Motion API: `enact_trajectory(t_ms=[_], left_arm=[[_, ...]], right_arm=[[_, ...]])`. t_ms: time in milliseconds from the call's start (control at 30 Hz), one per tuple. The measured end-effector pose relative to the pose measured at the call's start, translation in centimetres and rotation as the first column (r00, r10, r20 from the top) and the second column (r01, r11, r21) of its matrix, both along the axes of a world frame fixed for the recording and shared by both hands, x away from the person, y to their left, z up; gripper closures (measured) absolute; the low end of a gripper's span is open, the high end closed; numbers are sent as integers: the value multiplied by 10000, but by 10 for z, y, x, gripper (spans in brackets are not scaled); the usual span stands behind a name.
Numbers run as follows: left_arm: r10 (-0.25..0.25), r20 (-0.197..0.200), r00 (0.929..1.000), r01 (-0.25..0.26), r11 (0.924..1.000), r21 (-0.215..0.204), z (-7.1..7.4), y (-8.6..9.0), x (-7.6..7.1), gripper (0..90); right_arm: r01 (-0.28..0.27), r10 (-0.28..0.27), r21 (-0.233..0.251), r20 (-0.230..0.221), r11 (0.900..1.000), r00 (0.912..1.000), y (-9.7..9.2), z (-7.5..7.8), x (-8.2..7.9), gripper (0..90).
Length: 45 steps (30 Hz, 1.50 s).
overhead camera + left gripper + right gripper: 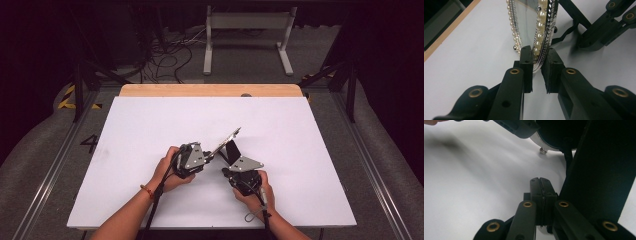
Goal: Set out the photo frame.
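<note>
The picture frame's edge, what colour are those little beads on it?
Creamy white pearls line the silver picture frame, best seen in the left gripper view.

— Where do the arms stand?
— Both bare forearms come in from the near edge, angled toward each other, a hand wrapped round each gripper.
— And the left gripper?
— Pointing up and to the right, pads pinched narrow.
— The right gripper?
— Jaws pressed fully together, nothing between them.
</note>
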<state>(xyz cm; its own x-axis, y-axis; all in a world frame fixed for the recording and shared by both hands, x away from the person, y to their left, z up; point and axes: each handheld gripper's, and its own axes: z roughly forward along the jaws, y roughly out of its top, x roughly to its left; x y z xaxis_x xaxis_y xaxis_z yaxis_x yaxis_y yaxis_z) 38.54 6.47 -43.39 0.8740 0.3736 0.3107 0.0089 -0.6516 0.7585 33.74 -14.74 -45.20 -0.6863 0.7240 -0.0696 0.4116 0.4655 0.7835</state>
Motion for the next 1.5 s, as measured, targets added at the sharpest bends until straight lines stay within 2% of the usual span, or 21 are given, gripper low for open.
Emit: enact_trajectory(t_ms=[100,133,167,200,367,433,500,567,633,767,800,900,1067,1167,1267,1333,1500], left_arm=[[36,-137,9999,-38,9998,-181,-1,1,1,787],[256,-191,9995,-262,9992,-306,-1,1,1,773],[298,-277,9992,-310,9986,-421,-2,1,2,721],[312,-410,9987,-334,9979,-556,-2,2,3,714],[551,-508,9972,-585,9959,-690,-6,-1,5,622],[850,-330,9958,-868,9946,-566,-9,-4,6,582],[1048,-388,9937,-1067,9929,-530,-12,-5,8,542],[1082,-438,9932,-1102,9928,-472,-14,-6,10,548],[985,-539,9937,-1015,9933,-553,-15,-5,11,607],[634,-318,9975,-646,9971,-390,-15,-7,7,718],[691,-194,9974,-696,9971,-292,-16,-8,6,757],[636,-131,9979,-639,9977,-218,-15,-8,6,765],[607,-354,9975,-623,9970,-466,-15,-5,7,751],[560,-207,9982,-571,9969,-548,-13,-5,7,720],[447,-265,9987,-462,9972,-587,-13,-4,7,720],[442,-117,9990,-446,9980,-439,-12,-5,5,773],[314,243,9992,-313,9995,-34,-11,-8,2,784]], right_arm=[[-26,26,88,-19,10000,10000,-1,0,0,900],[-35,35,152,-58,9999,10000,-2,0,0,900],[-76,78,202,-86,9998,9999,-3,0,0,900],[-96,99,250,-115,9996,9999,-3,0,1,900],[-146,150,339,-115,9993,9998,-5,1,-1,900],[-195,198,287,-92,9994,9998,-5,1,-1,900],[-204,207,272,-111,9994,9997,-4,0,-1,900],[-210,212,220,-105,9995,9997,-2,-3,-1,900],[-203,204,167,-96,9997,9997,0,-4,-2,900],[-148,149,72,-75,9999,9999,2,-6,-3,900],[-99,99,32,-71,9999,9999,2,-6,-2,900],[24,-23,63,-116,10000,9999,0,-6,-1,900],[133,-133,39,-212,9999,9997,1,-8,-1,900],[195,-194,51,-270,9998,9994,1,-9,-1,900],[222,-219,90,-317,9997,9993,1,-9,-1,900],[209,-206,91,-314,9997,9993,1,-9,-1,900],[307,-304,100,-327,9995,9990,-2,-9,1,900]])
